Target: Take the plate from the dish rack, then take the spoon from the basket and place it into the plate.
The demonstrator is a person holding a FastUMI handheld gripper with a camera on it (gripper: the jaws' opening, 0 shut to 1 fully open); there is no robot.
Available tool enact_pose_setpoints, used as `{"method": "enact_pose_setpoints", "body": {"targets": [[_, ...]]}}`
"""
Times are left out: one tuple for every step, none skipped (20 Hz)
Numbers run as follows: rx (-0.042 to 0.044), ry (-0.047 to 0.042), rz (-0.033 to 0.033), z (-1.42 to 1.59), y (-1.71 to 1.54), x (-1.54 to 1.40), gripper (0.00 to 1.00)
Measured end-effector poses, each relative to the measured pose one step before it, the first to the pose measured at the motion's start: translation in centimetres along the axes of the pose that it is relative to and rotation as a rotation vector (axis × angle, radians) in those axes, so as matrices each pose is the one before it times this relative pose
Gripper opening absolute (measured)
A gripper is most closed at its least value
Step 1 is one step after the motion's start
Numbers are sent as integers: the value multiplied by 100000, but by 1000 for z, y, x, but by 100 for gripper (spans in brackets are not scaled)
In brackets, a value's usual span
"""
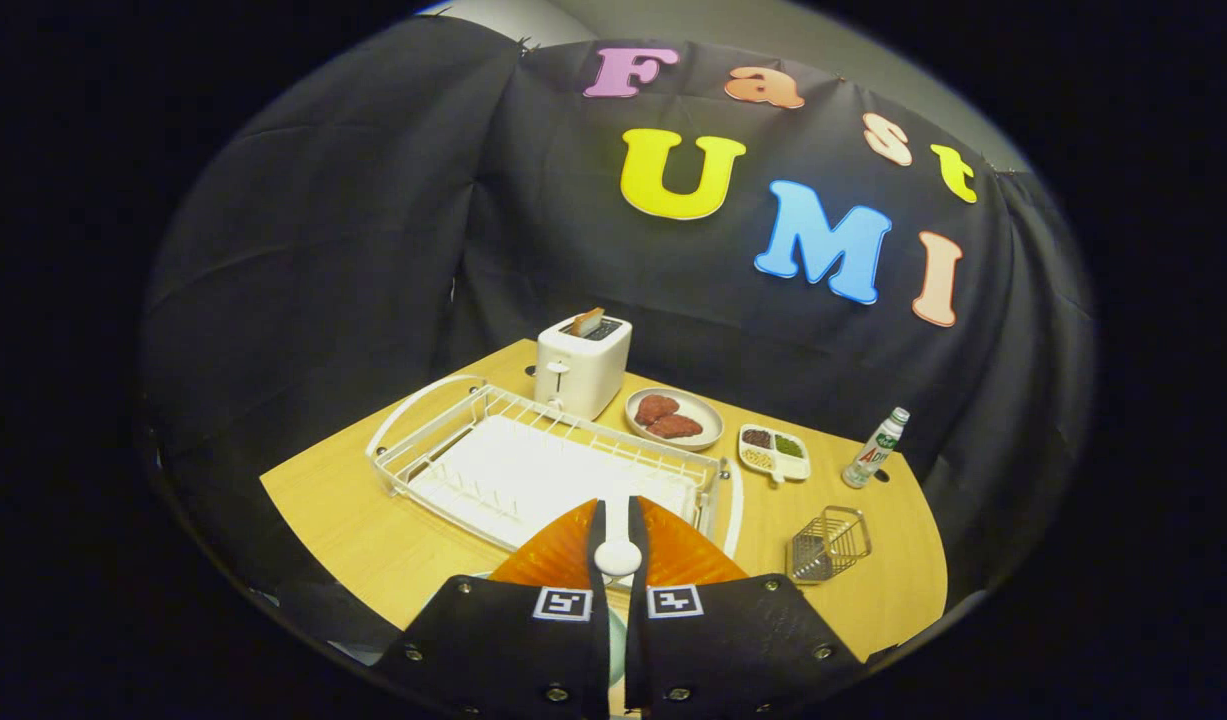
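My gripper (618, 506) is shut on a white spoon (618, 556), whose rounded end sits between the two fingers. Directly beneath the fingers and spoon lies an orange ribbed plate (688, 555) on the wooden table, just in front of the white wire dish rack (533, 460). The fingers cover the plate's middle. The rack holds no dishes, just its white drip tray. To the right of the fingers stands a small wire basket (828, 545) with nothing visible in it.
Beyond the rack stand a white toaster (581, 365) with a slice of bread, a round dish of meat (673, 418), a divided dish of grains (773, 452) and a small bottle (875, 448). The table (373, 540) ends close on the left and right.
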State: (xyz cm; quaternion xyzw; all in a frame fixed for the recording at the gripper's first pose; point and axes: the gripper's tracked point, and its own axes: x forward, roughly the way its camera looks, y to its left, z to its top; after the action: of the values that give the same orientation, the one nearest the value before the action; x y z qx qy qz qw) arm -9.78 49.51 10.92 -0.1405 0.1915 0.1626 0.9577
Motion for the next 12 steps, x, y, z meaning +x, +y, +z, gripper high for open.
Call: {"method": "enact_pose_setpoints", "body": {"targets": [[141,1754,1524,-710,941,121,6],[127,1647,1749,-678,1003,238,6],[-35,1317,1682,-662,953,340,6],[-119,1147,1135,-556,748,263,6],[-177,1358,1210,-686,689,316,6],[-217,1392,1614,-601,739,441,6],[-254,1074,1633,-413,676,87,6],[-89,277,1182,-333,560,309,6],[-132,137,1130,-319,425,383,6],[-295,759,952,-323,439,337,6],[-620,1001,900,-294,315,221,6],[-605,579,1251,-320,399,245,6]]}}
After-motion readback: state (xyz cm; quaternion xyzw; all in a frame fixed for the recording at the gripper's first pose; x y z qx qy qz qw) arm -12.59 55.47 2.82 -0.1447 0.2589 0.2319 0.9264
